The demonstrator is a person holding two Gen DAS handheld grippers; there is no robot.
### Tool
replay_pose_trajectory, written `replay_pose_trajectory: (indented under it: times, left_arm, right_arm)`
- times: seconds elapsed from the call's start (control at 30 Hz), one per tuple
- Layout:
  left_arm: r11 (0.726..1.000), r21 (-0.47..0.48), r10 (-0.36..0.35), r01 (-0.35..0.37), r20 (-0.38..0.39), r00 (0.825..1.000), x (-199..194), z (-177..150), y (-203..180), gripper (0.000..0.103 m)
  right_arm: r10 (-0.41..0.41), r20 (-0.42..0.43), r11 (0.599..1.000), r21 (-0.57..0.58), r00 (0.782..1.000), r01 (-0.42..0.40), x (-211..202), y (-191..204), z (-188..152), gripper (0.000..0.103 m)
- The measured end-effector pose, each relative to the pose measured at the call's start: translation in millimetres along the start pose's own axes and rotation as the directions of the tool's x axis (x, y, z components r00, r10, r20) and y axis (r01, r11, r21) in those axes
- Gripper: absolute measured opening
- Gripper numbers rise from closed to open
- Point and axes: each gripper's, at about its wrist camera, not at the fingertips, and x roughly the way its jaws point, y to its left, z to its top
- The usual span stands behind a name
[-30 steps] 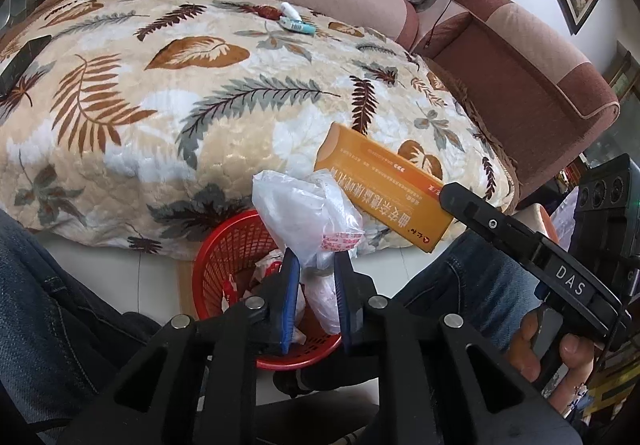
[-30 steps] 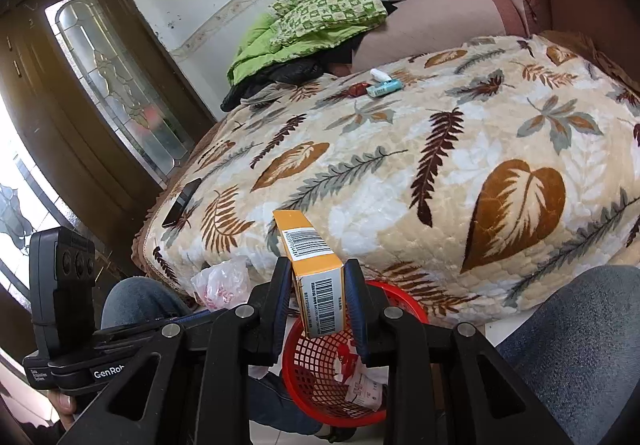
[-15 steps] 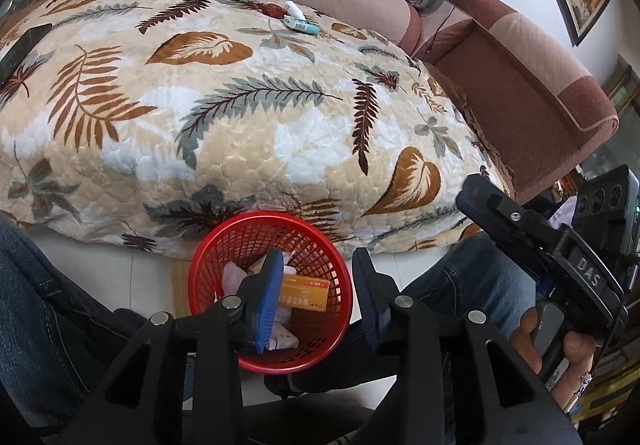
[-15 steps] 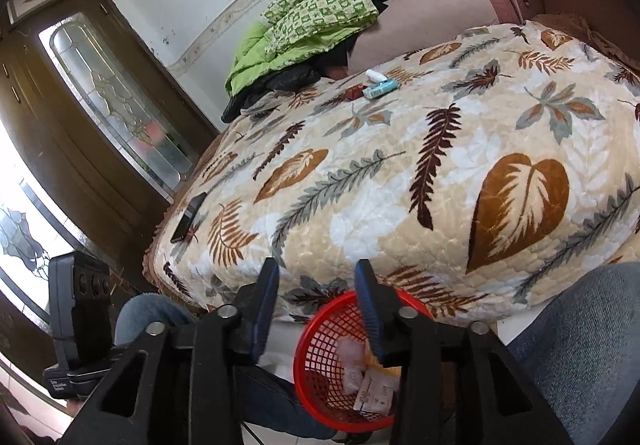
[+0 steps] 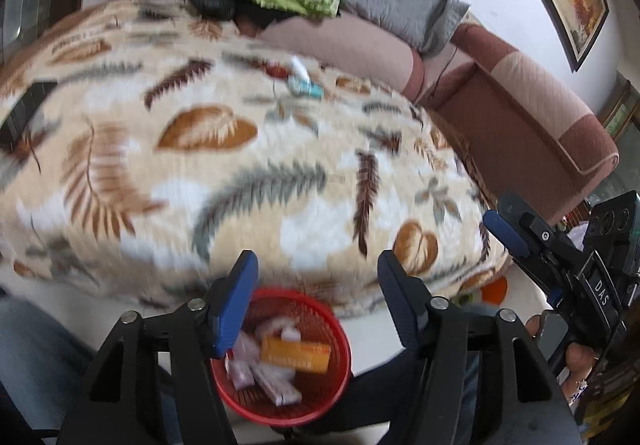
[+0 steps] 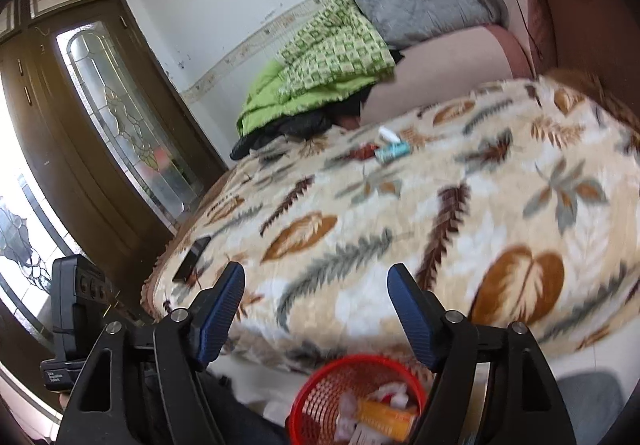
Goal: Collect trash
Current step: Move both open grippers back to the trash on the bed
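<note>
Orange box in red basket

left tongs spread, empty | orange box in red basket

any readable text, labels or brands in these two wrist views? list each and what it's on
"DAS": white letters on the black body of the right gripper, seen in the left wrist view.
Label on the left gripper's black body, right wrist view: white print, too blurred to read.
Orange box in the red basket: print blurred, unreadable.
White wrappers in the basket: no legible text.
</note>
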Motion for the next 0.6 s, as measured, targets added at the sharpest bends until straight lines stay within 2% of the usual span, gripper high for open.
replay_pose_trajectory:
  times: [0.13, 0.33, 0.47, 0.6]
  left_arm:
    - [1.0, 0.021, 0.02, -0.021, 0.053, 0.998, -5, 35, -3, 0.063]
    - [0.996, 0.074, 0.047, -0.057, 0.128, 0.991, -5, 86, -7, 0.065]
    - [0.991, 0.111, 0.055, -0.071, 0.141, 0.988, 12, 117, -8, 0.067]
    - [0.99, 0.128, 0.048, -0.063, 0.112, 0.993, 43, 146, -2, 0.068]
  right_arm:
    - [-0.012, 0.027, 0.999, -0.035, 1.0, 0.013, 6, 3, 27, 0.083]
    - [0.0, 0.029, 1.0, -0.028, 1.0, 0.001, 28, -8, 73, 0.083]
    - [-0.011, 0.002, 0.999, -0.03, 1.0, 0.011, 62, -21, 101, 0.083]
    - [0.019, -0.041, 0.999, 0.036, 0.999, -0.017, 104, -45, 130, 0.083]
